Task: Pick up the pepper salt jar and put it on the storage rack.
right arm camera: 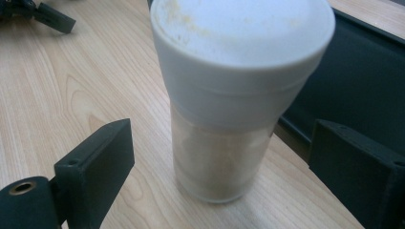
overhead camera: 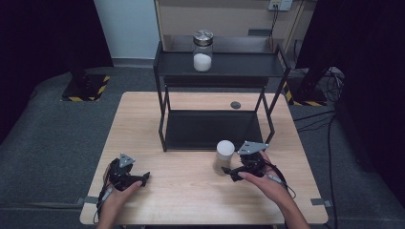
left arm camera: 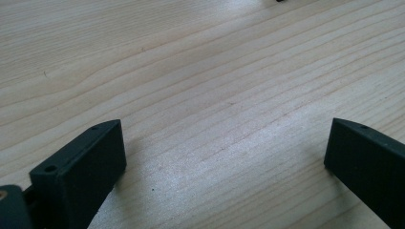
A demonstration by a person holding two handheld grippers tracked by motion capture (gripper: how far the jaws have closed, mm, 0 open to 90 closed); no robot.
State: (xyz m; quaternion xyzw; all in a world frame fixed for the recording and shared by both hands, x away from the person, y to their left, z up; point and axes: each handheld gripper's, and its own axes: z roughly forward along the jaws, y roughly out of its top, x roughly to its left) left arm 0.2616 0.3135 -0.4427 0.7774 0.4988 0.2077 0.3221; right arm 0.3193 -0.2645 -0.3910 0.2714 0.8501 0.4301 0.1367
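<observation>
A small clear jar with a white cap (overhead camera: 224, 155) stands upright on the wooden worktop (overhead camera: 191, 186), just in front of the lower tier of the black two-tier shelf rack (overhead camera: 165, 126), near the rack's front right corner. A pale, tan-coloured filling shows through the jar's clear wall in the right gripper view.

The right gripper (overhead camera: 234, 172) lies level just right of the jar, held in the person's right hand (overhead camera: 267, 183). In the right gripper view its two black fingers (right arm camera: 95, 162) stand on either side of the jar's lower body with a clear gap on each side; the pads do not touch the jar. The fingers are apart, holding nothing.

The left gripper (overhead camera: 143, 179) sits well to the left of the jar, low over the worktop and held in the left hand (overhead camera: 117, 193). Its fingers (left arm camera: 81, 171) are spread wide with bare wood grain between them.

On the top tier of the rack, well behind the capped jar, stands a glass jar with a metal lid (overhead camera: 203, 50), about half full of a white powder.
</observation>
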